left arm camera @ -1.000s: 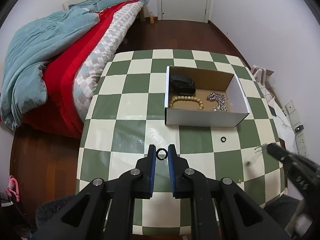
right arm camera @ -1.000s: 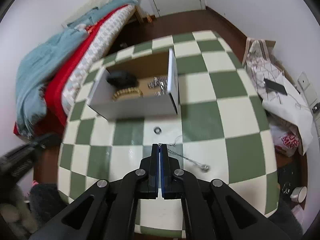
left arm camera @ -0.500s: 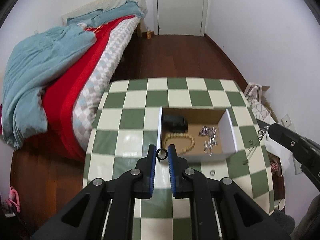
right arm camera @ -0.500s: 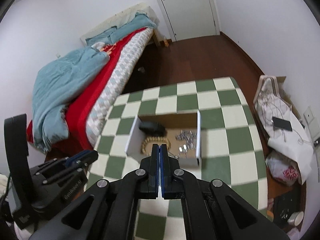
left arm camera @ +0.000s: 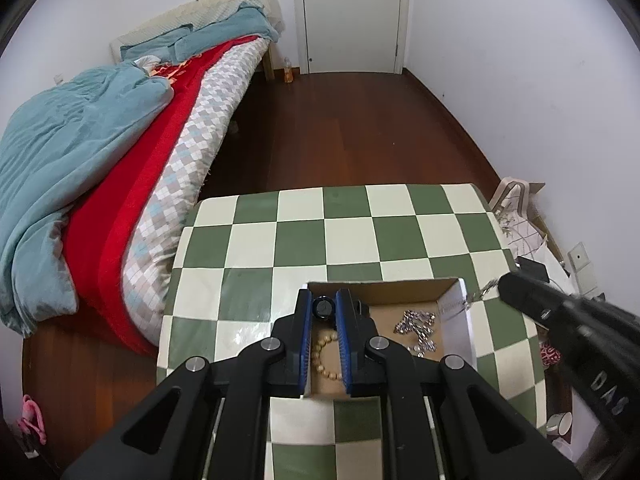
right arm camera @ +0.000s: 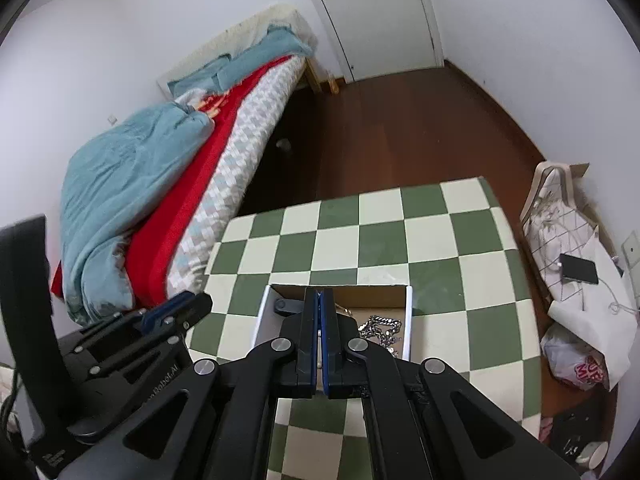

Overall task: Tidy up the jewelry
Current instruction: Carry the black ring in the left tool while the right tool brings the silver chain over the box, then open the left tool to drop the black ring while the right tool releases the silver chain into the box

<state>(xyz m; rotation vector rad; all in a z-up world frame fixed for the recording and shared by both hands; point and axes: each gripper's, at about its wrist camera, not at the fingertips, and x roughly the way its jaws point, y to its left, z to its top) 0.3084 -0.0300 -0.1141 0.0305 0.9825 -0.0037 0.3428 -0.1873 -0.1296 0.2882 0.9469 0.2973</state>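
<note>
My left gripper (left arm camera: 323,307) is shut on a small black ring (left arm camera: 324,308) and holds it above the left part of the white cardboard box (left arm camera: 464,320). In the box lie a wooden bead bracelet (left arm camera: 326,356) and a silver chain (left arm camera: 418,326). My right gripper (right arm camera: 319,304) is shut on a thin silver chain (left arm camera: 478,294), which dangles from its tip over the box's right wall in the left wrist view. The box (right arm camera: 408,320) lies just below the right gripper's tips.
The box stands on a green-and-cream checkered table (left arm camera: 360,232). A bed (left arm camera: 120,160) with red and teal covers is close on the left. Bags and a phone (right arm camera: 578,268) lie on the floor to the right. A white door (left arm camera: 348,16) is at the back.
Both grippers have lifted from the table and moved forward over the box, the left with the ring and the right with the thin chain.
</note>
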